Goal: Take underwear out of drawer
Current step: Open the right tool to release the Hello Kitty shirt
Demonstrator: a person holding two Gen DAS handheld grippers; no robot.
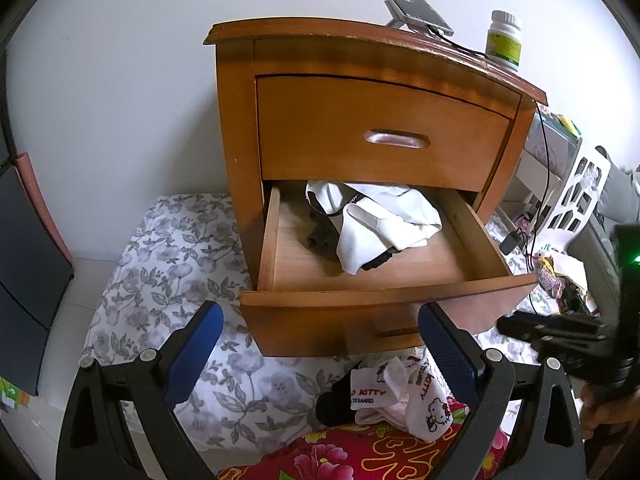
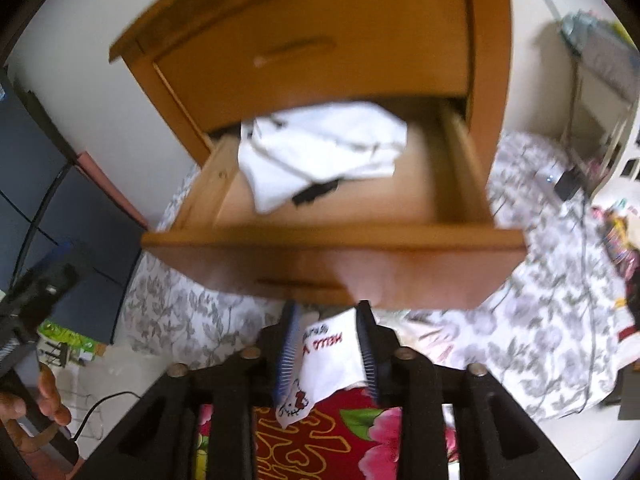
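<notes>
The wooden nightstand's lower drawer (image 1: 384,300) is pulled out, with crumpled white underwear (image 1: 384,216) and a dark piece lying inside. In front of the drawer, white Hello Kitty underwear (image 1: 404,392) rests on a red floral cloth. My left gripper (image 1: 320,310) stands wide open before the drawer front, with nothing between its blue pads. My right gripper (image 2: 329,308) hovers over the Hello Kitty underwear (image 2: 332,356). That cloth shows between its parted fingers, and the pads do not press on it. The right wrist view is blurred.
The upper drawer (image 1: 380,136) is shut. A pill bottle (image 1: 504,42) and a phone on a stand (image 1: 416,10) sit on top of the nightstand. Grey floral bedding (image 1: 168,272) surrounds the nightstand. Cables and clutter lie to the right (image 1: 560,272).
</notes>
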